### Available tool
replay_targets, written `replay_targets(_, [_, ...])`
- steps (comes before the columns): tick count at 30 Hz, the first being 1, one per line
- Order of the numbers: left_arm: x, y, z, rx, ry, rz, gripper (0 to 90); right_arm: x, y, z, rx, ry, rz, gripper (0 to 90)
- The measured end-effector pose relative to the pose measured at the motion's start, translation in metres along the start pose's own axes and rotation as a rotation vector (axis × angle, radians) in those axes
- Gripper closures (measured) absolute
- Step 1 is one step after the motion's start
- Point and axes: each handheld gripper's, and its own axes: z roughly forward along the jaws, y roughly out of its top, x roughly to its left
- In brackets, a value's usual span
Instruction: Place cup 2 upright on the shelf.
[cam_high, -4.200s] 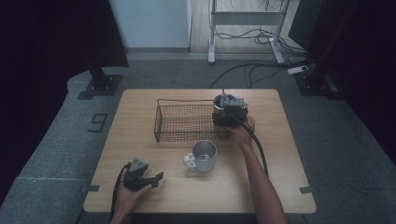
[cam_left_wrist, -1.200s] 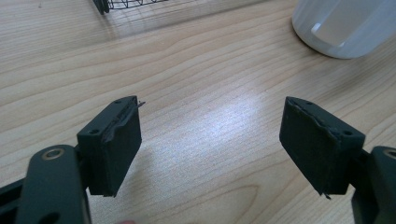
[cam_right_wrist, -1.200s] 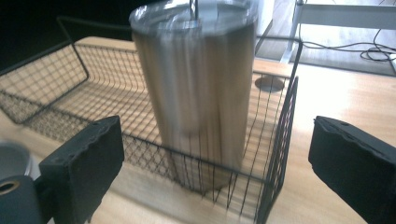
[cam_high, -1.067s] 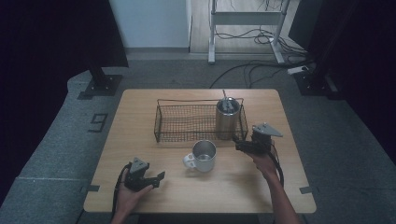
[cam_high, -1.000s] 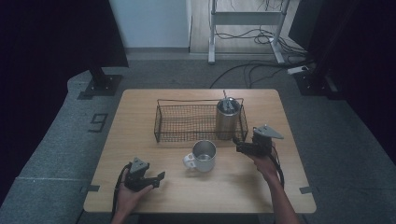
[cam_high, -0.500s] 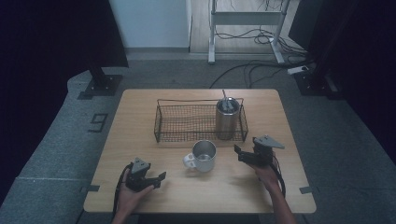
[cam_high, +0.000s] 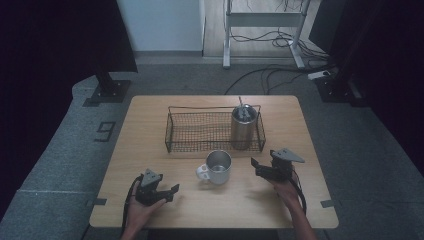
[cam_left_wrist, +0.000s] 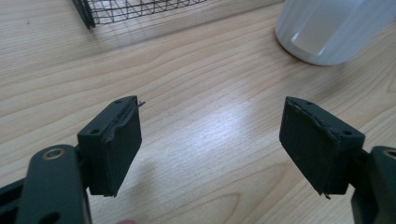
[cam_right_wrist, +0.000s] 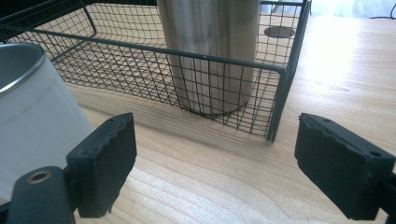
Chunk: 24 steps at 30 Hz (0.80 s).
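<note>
Pulled back from the basket, the right gripper now hangs low over the near right part of the wooden table, where a few seconds ago it was up at the metal cylinder in the wire basket. That cylinder stands upright in the basket's right end, something thin sticking up out of its top (too small to make out). Jaws on the right gripper are spread wide and empty. Seen from its own camera, the cylinder sits straight ahead behind the basket mesh, and the white mug crowds in just beside the left jaw, apart from it.

Over on the other side, the left gripper has not budged, resting at the near left of the table in the person's hand. Its jaws are also spread wide, nothing between them but bare wood. Ahead of it and off to the right is the mug, well clear of the jaws, and the basket's corner shows ahead to the left.

From above, the mug stands between the two grippers, just in front of the basket, handle pointing toward the left gripper's side.
</note>
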Motion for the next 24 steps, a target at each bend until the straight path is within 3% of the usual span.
replay_targets(24, [-0.037,0.023,0.016,-0.044,-0.128,0.080,20.8,-0.010,-0.016,-0.013,0.007,-0.029,0.033,13.4])
